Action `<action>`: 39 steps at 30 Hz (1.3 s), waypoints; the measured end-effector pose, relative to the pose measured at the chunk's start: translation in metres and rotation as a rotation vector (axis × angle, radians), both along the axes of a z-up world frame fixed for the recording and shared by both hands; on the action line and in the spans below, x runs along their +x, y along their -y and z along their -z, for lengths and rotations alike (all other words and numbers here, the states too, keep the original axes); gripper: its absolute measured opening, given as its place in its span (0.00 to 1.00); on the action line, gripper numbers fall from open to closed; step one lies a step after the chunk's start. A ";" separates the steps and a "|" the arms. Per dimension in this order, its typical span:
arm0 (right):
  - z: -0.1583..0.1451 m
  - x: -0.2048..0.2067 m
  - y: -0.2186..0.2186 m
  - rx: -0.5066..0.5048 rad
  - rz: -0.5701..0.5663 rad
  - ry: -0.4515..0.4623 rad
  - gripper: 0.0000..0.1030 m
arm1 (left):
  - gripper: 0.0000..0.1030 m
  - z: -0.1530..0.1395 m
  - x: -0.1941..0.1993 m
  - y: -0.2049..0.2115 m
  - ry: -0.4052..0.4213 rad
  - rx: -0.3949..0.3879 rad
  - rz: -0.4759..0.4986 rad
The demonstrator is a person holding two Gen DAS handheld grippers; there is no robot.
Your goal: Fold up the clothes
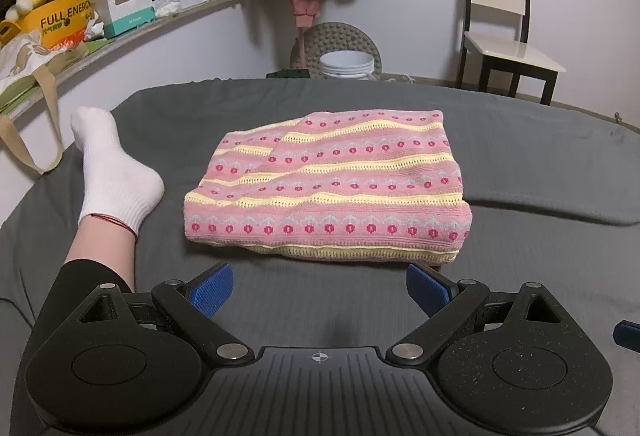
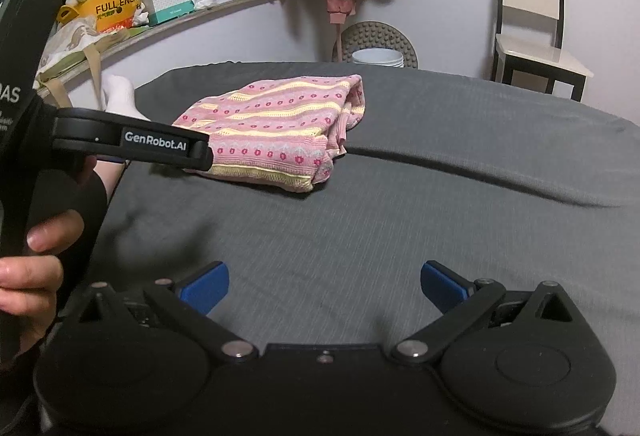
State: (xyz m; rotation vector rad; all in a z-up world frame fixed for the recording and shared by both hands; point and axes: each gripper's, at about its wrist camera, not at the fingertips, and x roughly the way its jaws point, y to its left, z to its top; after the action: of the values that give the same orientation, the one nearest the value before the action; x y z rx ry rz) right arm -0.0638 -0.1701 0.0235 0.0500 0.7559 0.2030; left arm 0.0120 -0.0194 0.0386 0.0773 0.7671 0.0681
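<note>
A pink and yellow knitted sweater [image 1: 328,187] lies folded into a thick rectangle on the grey bed sheet [image 1: 540,163]. My left gripper [image 1: 319,290] hovers just in front of its near edge, open, with nothing between the blue pads [image 1: 210,292]. In the right wrist view the folded sweater [image 2: 276,131] sits farther off to the upper left. My right gripper [image 2: 324,288] is open over bare sheet [image 2: 440,163], holding nothing. The left gripper's black body [image 2: 132,143] crosses the left side of that view and covers the sweater's near left corner.
A person's leg with a white sock [image 1: 114,171] rests on the bed left of the sweater. A hand [image 2: 28,268] grips the left tool's handle. A cluttered shelf [image 1: 80,7], a chair [image 1: 504,23] and a white bucket [image 1: 347,65] stand beyond the bed.
</note>
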 end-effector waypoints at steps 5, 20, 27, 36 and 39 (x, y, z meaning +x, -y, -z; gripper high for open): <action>0.001 -0.001 -0.002 -0.009 -0.006 -0.005 1.00 | 0.92 0.001 0.001 0.001 -0.007 0.007 -0.003; 0.005 0.002 -0.003 -0.010 -0.018 -0.035 1.00 | 0.92 0.003 0.002 0.001 -0.018 0.008 -0.003; 0.007 0.002 -0.002 -0.003 -0.016 -0.050 1.00 | 0.92 0.004 0.002 0.000 -0.019 0.001 -0.007; 0.009 0.003 -0.004 -0.001 -0.025 -0.063 1.00 | 0.92 0.006 0.005 -0.002 -0.029 -0.004 -0.013; 0.010 0.003 -0.004 0.002 -0.028 -0.069 1.00 | 0.92 0.006 0.005 -0.002 -0.033 -0.006 -0.014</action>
State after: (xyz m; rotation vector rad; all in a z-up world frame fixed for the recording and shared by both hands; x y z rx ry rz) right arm -0.0606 -0.1658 0.0130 0.0488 0.8260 0.2291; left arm 0.0171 -0.0176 0.0322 0.0679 0.8009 0.0778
